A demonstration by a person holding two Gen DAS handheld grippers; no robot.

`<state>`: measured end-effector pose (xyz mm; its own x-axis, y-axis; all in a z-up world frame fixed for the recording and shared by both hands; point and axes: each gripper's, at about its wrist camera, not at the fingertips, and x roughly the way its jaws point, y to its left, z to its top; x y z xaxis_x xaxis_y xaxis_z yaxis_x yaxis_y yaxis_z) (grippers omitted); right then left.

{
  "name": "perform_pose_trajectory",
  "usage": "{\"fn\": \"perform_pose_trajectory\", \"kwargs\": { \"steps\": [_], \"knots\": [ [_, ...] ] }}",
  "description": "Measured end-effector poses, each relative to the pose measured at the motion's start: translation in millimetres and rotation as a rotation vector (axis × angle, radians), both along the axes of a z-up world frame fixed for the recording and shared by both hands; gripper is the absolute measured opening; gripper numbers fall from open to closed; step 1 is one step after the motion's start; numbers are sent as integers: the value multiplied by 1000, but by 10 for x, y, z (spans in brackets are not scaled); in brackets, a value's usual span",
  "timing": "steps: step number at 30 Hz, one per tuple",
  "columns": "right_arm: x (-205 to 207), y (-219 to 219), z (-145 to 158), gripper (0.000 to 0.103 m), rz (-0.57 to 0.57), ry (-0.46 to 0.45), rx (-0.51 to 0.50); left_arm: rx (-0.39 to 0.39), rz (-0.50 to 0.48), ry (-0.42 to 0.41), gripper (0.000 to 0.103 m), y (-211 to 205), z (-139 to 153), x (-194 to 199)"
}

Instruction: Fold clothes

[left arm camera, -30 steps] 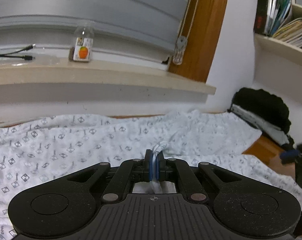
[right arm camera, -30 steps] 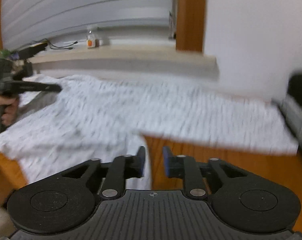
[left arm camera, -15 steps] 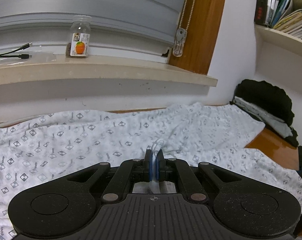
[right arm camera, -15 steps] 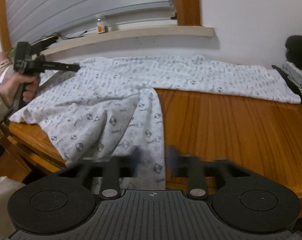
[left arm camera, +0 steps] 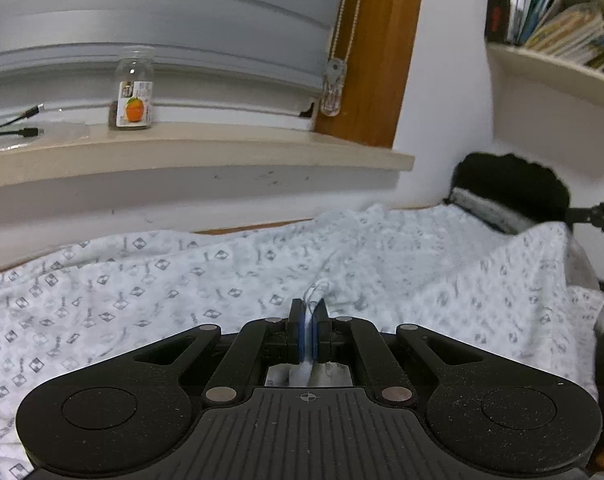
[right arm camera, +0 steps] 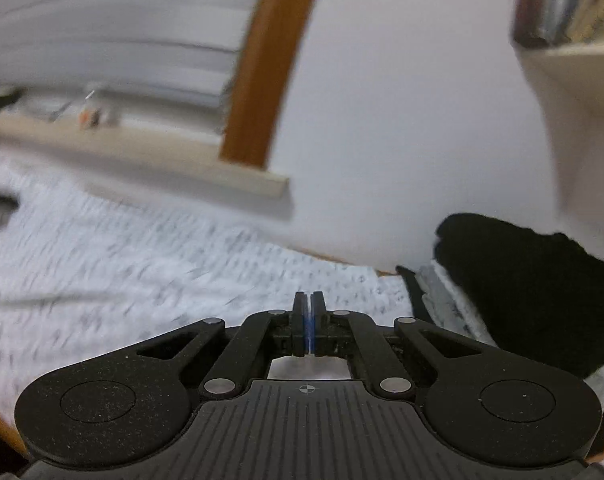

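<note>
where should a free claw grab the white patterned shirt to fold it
Take the white patterned cotton shirt by a loose edge or corner, coming in low from the near side. It is thin and lies mostly flat on the wooden table, so only an edge gives both pads a hold. The left claw already pinches a bunched edge this way.

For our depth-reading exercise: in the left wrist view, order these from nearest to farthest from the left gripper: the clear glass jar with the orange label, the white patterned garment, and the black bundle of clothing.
1. White patterned garment: pinched in the left gripper.
2. Black bundle of clothing: right, beyond the garment's far edge.
3. Clear glass jar with the orange label: upper left, on the windowsill above the table.
</note>
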<state>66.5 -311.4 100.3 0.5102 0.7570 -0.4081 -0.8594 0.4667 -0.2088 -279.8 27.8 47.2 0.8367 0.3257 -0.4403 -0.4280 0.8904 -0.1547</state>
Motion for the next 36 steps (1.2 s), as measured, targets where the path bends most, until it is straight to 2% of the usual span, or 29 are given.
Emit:
{"fn": "perform_pose_trajectory", "kwargs": {
  "steps": [1,3,5,8,10,14,19,22,27,28,29,34,36],
  "knots": [
    [51,9,-29,5,2,29,-1,0,0,5,4,-1,-4,7],
    [175,-48,-161,15,-21,80,-17,-10,1,11,4,11,-14,7],
    [350,-186,-330,30,-64,141,-35,-23,0,18,4,27,-23,10],
    [616,-432,-562,41,-144,213,-40,-29,-1,29,4,35,-34,28],
    [824,-529,-666,47,-201,263,-18,-26,-2,45,4,31,-40,53],
    [1181,-506,-815,51,-265,349,10,-19,-6,78,4,13,-61,97],
    [1295,-372,-926,50,-249,380,23,-22,-22,109,4,5,-89,142],
    [1275,-332,-878,5,-232,356,43,-18,-23,107,4,1,-89,137],
    [1048,-731,-454,4,-278,207,226,-28,-33,80,4,-3,-75,87],
    [987,-819,-395,4,-277,182,238,-29,-34,79,4,-4,-72,87],
    [947,-869,-380,5,-268,174,222,-29,-36,82,4,-6,-72,95],
    [1015,-882,-662,11,-244,300,29,-22,-52,114,4,-27,-89,159],
    [1038,-899,-733,16,-257,332,30,-23,-52,126,4,-27,-99,178]
  ]
}}
